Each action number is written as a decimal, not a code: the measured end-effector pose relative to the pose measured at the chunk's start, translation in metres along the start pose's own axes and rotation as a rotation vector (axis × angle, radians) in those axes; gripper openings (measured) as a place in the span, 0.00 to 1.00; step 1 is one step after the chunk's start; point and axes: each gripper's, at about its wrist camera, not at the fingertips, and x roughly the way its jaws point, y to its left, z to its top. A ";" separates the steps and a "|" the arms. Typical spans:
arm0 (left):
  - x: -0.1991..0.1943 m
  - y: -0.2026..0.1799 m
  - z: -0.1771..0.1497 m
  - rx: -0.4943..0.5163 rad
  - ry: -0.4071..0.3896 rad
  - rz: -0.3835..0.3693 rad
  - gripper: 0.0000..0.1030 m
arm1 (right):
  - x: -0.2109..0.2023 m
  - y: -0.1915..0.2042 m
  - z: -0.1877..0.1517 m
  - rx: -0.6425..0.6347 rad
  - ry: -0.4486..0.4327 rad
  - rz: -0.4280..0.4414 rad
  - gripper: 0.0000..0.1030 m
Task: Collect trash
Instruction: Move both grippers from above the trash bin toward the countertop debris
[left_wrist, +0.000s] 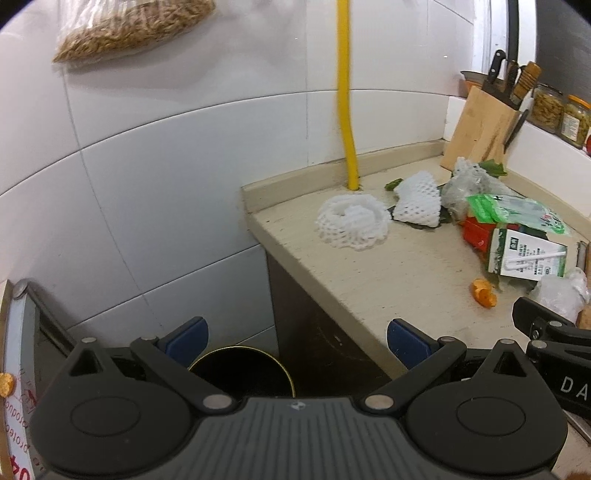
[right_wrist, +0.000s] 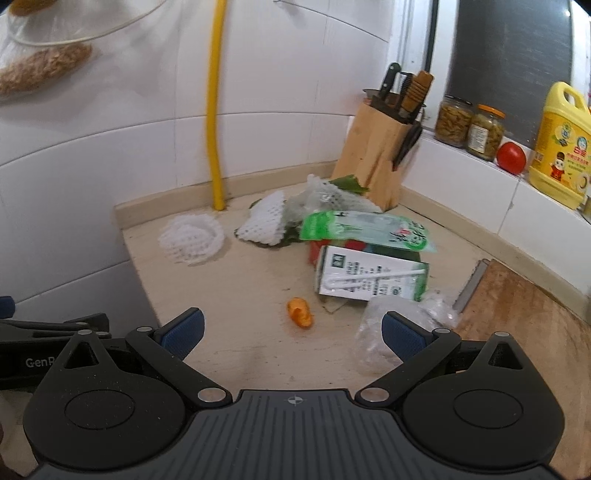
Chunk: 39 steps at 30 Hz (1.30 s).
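On the beige counter (right_wrist: 229, 295), trash lies scattered: a white foam net (right_wrist: 192, 238) near the left edge by the yellow pipe (right_wrist: 214, 110), a second foam net (right_wrist: 264, 221) just beside it, a green plastic wrapper (right_wrist: 365, 230) over a milk carton (right_wrist: 373, 280), an orange peel (right_wrist: 300, 312) alone in front, and crumpled clear plastic (right_wrist: 384, 332) touching the wooden cutting board (right_wrist: 524, 314).

Below the counter's left end, a dark round bin (left_wrist: 240, 369), seen only partly, directly under the left gripper (left_wrist: 297, 343). Spread wide, holding nothing, poised over the bin mouth and the counter edge.

Over the near part of the counter, the right gripper (right_wrist: 291, 332), likewise spread wide and empty, with the peel just ahead between its blue pads (right_wrist: 184, 332) and the clear plastic by the right pad.

Best handled one piece at a time, nearest first. For the peel: lower until the pads flank it, close gently, lift straight. For the clear plastic: pinch a raised fold rather than the flat sheet, since thin film probably slips. For the carton: grip across the narrow side, mindful of the straw on its face. Foam nets likely squash, so close fully before lifting. Keep clear of the knife block (right_wrist: 373, 155) behind the pile. Carry each piece left and release only once above the bin opening.
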 end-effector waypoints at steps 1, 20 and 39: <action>0.001 -0.002 0.001 0.002 0.001 -0.001 0.97 | 0.000 -0.002 0.000 0.003 0.000 -0.002 1.00; 0.013 -0.007 0.005 0.005 0.015 0.012 0.96 | 0.012 -0.009 0.002 0.007 0.012 -0.009 1.00; 0.031 -0.018 0.012 -0.001 0.046 0.036 0.96 | 0.034 -0.016 0.009 -0.010 0.041 0.027 1.00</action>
